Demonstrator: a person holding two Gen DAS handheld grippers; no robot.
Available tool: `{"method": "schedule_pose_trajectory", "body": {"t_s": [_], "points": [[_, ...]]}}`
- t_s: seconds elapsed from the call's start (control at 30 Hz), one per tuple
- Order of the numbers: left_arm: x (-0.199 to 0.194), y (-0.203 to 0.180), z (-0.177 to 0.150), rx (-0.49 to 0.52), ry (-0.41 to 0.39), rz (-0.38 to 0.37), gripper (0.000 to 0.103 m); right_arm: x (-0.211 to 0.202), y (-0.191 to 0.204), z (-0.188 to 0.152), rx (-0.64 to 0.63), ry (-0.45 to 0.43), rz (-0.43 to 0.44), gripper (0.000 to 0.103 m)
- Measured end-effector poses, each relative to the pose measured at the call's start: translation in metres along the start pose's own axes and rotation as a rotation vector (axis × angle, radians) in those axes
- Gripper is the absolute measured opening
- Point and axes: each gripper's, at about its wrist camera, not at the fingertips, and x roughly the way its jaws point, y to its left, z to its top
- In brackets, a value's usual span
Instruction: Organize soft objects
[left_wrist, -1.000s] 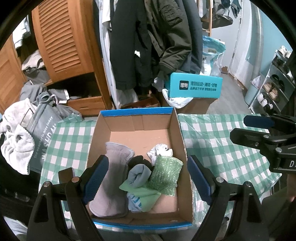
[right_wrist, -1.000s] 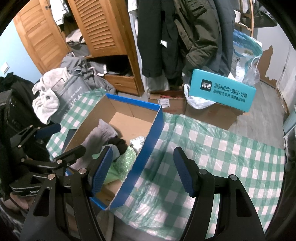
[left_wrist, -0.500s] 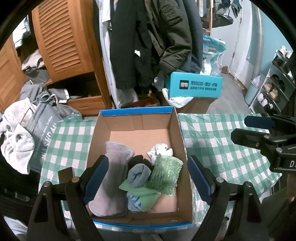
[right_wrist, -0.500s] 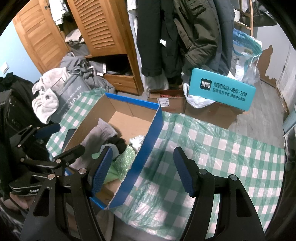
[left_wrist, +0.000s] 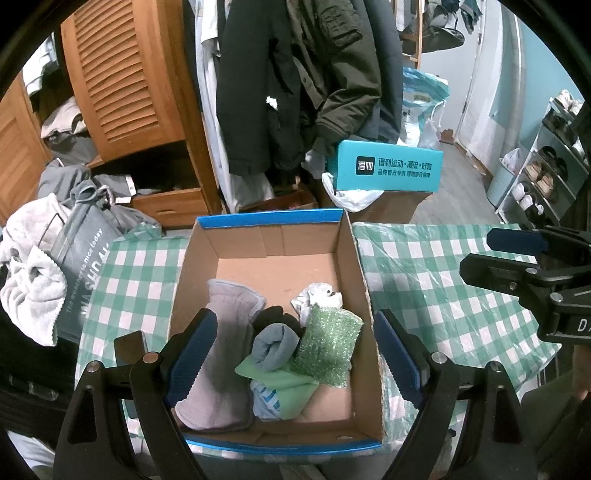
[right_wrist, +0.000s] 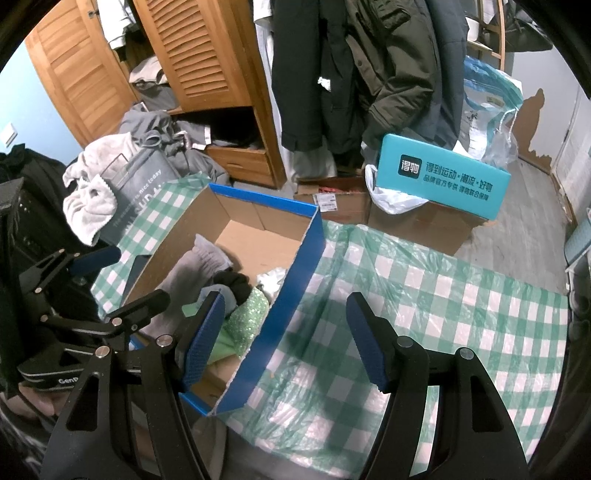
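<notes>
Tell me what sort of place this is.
Most likely a lived-in bedroom or entry closet area: coats hang beside a louvred wooden wardrobe, a shoe rack stands by the wall, and clothes are piled near the checked table.

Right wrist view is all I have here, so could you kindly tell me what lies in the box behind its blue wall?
Observer: In the cardboard box, a light green cloth lies under a rolled grey-blue sock.
Operator: Thank you. What is at the box's near end?
Observer: A long grey cloth reaches almost to the near wall.
Operator: And is the left gripper holding anything?
Observer: No, the left gripper is open over the box, with nothing between its pads.
</notes>
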Motion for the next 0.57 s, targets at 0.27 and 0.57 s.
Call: {"method": "schedule_pose_trajectory", "body": {"t_s": [0.27, 0.57], "points": [[0.0017, -0.0018, -0.0024, 0.0, 0.008, -0.004, 0.088, 0.0002, -0.0001, 0.0006, 0.0, -0.002, 0.001, 0.067], [0.0034, -0.0023, -0.0045, -0.005, 0.013, -0.01, 0.088, -0.0002, 0.0002, 0.0011, 0.0, 0.0, 0.0, 0.067]]}}
